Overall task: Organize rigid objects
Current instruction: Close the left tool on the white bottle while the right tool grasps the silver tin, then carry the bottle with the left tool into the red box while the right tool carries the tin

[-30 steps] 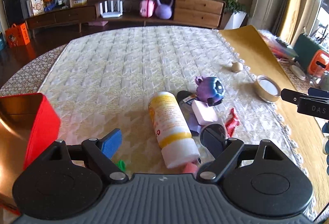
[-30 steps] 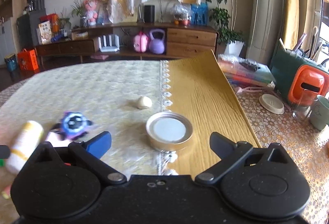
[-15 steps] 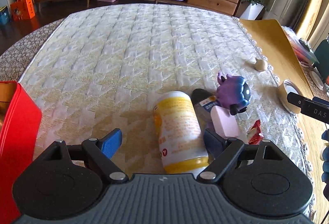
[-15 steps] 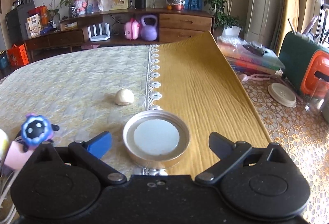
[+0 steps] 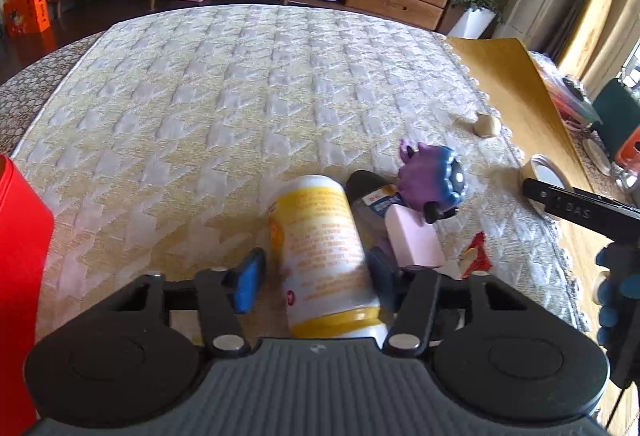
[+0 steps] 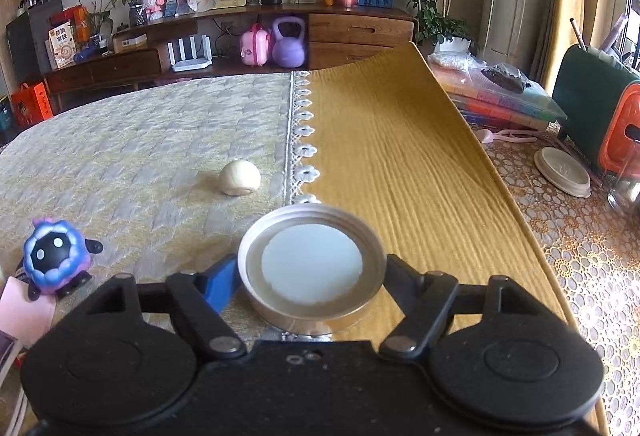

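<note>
Yellow-labelled bottle (image 5: 320,256) lying between wide-open left gripper (image 5: 316,282) fingers, not gripped; squeeze at mid-body. Metal lid (image 6: 312,268) framed by open right gripper (image 6: 310,284); close evenly.

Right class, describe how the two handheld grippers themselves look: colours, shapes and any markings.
The left gripper has a ribbed grey body with a small logo, two round black discs, black linkage arms with silver pivots, and one blue finger pad opposite a dark one. The right gripper is all black, similarly built, also with a blue pad. Seen from the left camera, it carries white "DAS" lettering.
</note>
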A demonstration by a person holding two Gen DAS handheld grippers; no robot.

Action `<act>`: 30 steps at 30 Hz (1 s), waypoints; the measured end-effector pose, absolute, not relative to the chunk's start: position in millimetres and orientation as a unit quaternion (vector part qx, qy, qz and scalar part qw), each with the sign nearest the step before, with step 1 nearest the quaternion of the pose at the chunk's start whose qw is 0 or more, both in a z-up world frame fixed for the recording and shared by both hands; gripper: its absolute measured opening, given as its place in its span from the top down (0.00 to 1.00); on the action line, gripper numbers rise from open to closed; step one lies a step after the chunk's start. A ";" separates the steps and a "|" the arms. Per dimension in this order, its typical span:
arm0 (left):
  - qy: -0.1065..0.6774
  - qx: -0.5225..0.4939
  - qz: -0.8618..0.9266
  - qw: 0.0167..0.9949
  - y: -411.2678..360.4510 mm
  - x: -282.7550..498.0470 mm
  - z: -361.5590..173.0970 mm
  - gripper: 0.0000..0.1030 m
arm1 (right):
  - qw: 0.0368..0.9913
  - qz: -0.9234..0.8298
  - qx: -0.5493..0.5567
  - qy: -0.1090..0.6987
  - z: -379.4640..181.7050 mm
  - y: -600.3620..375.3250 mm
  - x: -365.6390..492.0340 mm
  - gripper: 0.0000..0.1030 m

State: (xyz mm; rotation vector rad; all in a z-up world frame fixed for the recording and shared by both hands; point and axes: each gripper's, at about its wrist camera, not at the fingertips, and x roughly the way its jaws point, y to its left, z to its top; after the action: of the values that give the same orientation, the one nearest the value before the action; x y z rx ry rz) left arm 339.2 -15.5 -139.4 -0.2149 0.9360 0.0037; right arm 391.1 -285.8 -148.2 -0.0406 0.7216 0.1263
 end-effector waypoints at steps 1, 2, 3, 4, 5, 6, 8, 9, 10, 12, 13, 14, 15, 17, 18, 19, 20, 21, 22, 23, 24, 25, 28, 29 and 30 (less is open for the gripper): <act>0.451 -0.102 0.002 0.887 -16.3 339.8 -138.6 0.52 | 0.933 0.060 -0.019 0.353 -148.1 -285.1 390.8 0.26; 0.451 -0.101 0.002 0.887 -16.8 340.1 -138.4 0.52 | 0.934 0.060 -0.019 0.352 -147.6 -285.2 390.5 0.26; 0.450 -0.100 0.001 0.887 -16.6 340.1 -138.4 0.52 | 0.934 0.059 -0.018 0.351 -146.9 -285.2 389.9 0.26; 0.450 -0.100 0.001 0.888 -16.2 339.8 -138.5 0.53 | 0.935 0.058 -0.018 0.349 -145.6 -285.0 388.6 0.26; 0.449 -0.099 0.001 0.888 -16.4 339.5 -138.0 0.54 | 0.936 0.058 -0.017 0.347 -143.6 -285.1 387.4 0.26; 0.449 -0.097 0.002 0.888 -16.4 338.6 -137.4 0.55 | 0.937 0.058 -0.016 0.345 -141.2 -284.6 385.3 0.26; 0.449 -0.095 0.002 0.888 -15.8 337.8 -136.1 0.56 | 0.939 0.058 -0.018 0.340 -134.9 -283.8 380.8 0.26; 0.450 -0.095 0.001 0.888 -14.9 337.4 -135.6 0.56 | 0.940 0.059 -0.019 0.336 -131.1 -283.3 377.7 0.26; 0.451 -0.096 0.002 0.887 -13.5 336.5 -135.1 0.56 | 0.941 0.062 -0.019 0.333 -127.3 -282.5 373.6 0.26; 0.452 -0.100 0.006 0.886 -10.2 334.4 -133.4 0.56 | 0.942 0.070 -0.021 0.328 -119.4 -280.4 365.2 0.26; 0.452 -0.103 0.008 0.886 -8.3 332.8 -132.8 0.56 | 0.942 0.074 -0.022 0.327 -115.5 -278.5 361.1 0.26; 0.453 -0.105 0.009 0.885 -6.7 331.1 -131.6 0.56 | 0.942 0.080 -0.024 0.325 -111.7 -276.3 356.2 0.26; 0.453 -0.106 0.009 0.885 -5.2 329.0 -130.0 0.56 | 0.942 0.086 -0.025 0.323 -107.9 -273.6 350.8 0.26; 0.453 -0.108 0.011 0.885 -2.4 324.1 -125.8 0.56 | 0.941 0.097 -0.030 0.322 -100.4 -267.7 340.4 0.26; 0.453 -0.110 0.011 0.884 -0.6 321.5 -123.1 0.56 | 0.940 0.102 -0.032 0.323 -96.7 -264.2 335.3 0.26; 0.453 -0.113 0.012 0.884 1.5 318.6 -120.2 0.57 | 0.940 0.108 -0.033 0.322 -92.9 -260.6 330.0 0.26; 0.453 -0.117 0.012 0.884 4.0 315.5 -117.1 0.57 | 0.939 0.114 -0.034 0.322 -88.8 -257.0 324.5 0.26; 0.452 -0.118 0.011 0.884 5.9 312.4 -114.2 0.57 | 0.939 0.121 -0.035 0.321 -84.8 -252.6 319.0 0.26; 0.449 -0.119 0.011 0.885 8.0 308.9 -111.1 0.57 | 0.938 0.127 -0.037 0.320 -81.3 -248.6 313.3 0.26; 0.446 -0.118 0.012 0.887 9.8 305.3 -108.3 0.57 | 0.938 0.132 -0.039 0.320 -77.5 -244.4 307.6 0.26; 0.445 -0.119 0.015 0.888 12.2 301.8 -105.9 0.57 | 0.937 0.138 -0.040 0.318 -73.7 -239.5 301.3 0.26; 0.444 -0.122 0.016 0.887 15.5 299.0 -103.8 0.57 | 0.936 0.146 -0.041 0.317 -69.5 -234.6 295.0 0.26; 0.439 -0.131 0.013 0.889 24.3 286.3 -94.3 0.57 | 0.934 0.169 -0.044 0.312 -56.1 -220.0 279.8 0.26; 0.436 -0.131 0.013 0.890 26.9 281.5 -90.3 0.57 | 0.933 0.175 -0.046 0.312 -52.0 -215.0 275.4 0.26; 0.434 -0.131 0.014 0.891 30.0 277.0 -86.4 0.57 | 0.932 0.182 -0.046 0.311 -47.9 -210.1 271.3 0.26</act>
State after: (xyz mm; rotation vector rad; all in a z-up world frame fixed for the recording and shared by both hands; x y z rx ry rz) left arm 277.0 30.0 -86.4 -0.2726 0.9002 0.0282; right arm 271.3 -210.1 -47.9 -0.0949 0.6357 0.3725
